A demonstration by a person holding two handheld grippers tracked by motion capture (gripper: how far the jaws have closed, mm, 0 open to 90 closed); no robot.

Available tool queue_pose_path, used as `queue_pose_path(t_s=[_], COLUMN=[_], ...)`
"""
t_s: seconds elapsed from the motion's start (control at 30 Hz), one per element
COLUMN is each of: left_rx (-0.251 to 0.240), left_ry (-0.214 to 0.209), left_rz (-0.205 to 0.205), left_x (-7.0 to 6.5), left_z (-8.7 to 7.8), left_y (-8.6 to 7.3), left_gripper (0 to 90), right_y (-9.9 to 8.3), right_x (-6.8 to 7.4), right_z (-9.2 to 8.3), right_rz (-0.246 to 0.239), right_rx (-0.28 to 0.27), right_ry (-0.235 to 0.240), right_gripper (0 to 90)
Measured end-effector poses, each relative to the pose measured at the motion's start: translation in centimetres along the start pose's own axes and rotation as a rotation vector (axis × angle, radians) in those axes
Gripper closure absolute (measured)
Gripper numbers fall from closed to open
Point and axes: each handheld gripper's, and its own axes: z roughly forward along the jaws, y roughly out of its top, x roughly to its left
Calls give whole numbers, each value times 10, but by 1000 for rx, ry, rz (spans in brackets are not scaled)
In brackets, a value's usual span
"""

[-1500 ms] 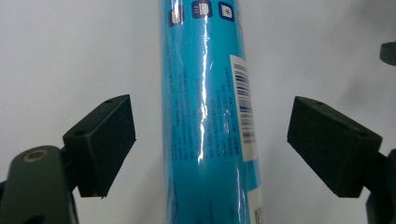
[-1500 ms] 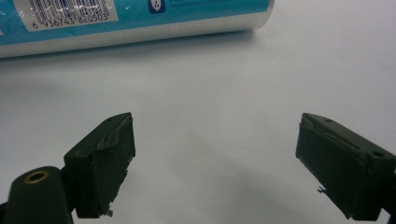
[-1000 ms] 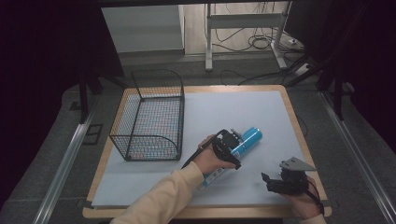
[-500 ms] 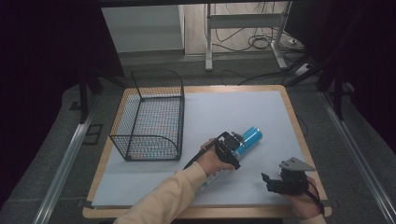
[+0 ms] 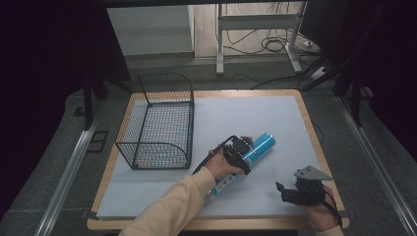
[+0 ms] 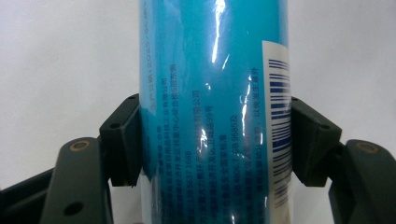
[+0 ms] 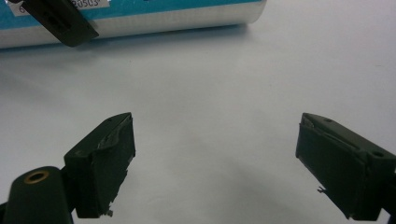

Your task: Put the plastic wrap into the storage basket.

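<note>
A blue cylindrical can (image 5: pixel 261 143) with a silver end lies on its side on the pale mat, right of centre. My left gripper (image 5: pixel 240 150) is over its middle and shut on it. In the left gripper view both black pads press the sides of the can (image 6: pixel 210 93), whose barcode label faces the camera. My right gripper (image 5: pixel 282 191) rests low near the front right corner, open and holding nothing, with its jaws wide apart (image 7: pixel 215 154). Beyond them the right gripper view shows the can (image 7: pixel 163 21) and one finger of the left gripper (image 7: pixel 60 21).
A black wire basket (image 5: pixel 167 147) stands open-topped on the left part of the mat (image 5: pixel 246 110), a short way from the can. The wooden table edge (image 5: pixel 310 123) frames the mat. Table legs and cables sit on the floor behind.
My left gripper has shifted slightly forward along the can. The can and the right gripper have stayed in place.
</note>
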Motion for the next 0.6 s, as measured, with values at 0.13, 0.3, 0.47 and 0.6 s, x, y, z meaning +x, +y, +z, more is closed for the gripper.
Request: queue_pose_path(t_s=[0.13, 0.3, 0.47, 0.6], left_rx=[-6, -23, -33, -43], left_ry=[-7, -10, -6, -5], left_rz=[4, 5, 11, 21], left_x=[3, 5, 7, 7], left_z=[-2, -12, -17, -24], left_y=[0, 1, -1, -1], left_gripper=[315, 316, 316, 316], right_y=[0, 0, 0, 0], right_x=[0, 0, 0, 0], right_z=[0, 0, -1, -1], right_rz=[0, 0, 0, -4], right_rx=[-2, -3, -9, -8], right_ry=[-1, 0, -3, -3], right_gripper=[119, 119, 119, 119])
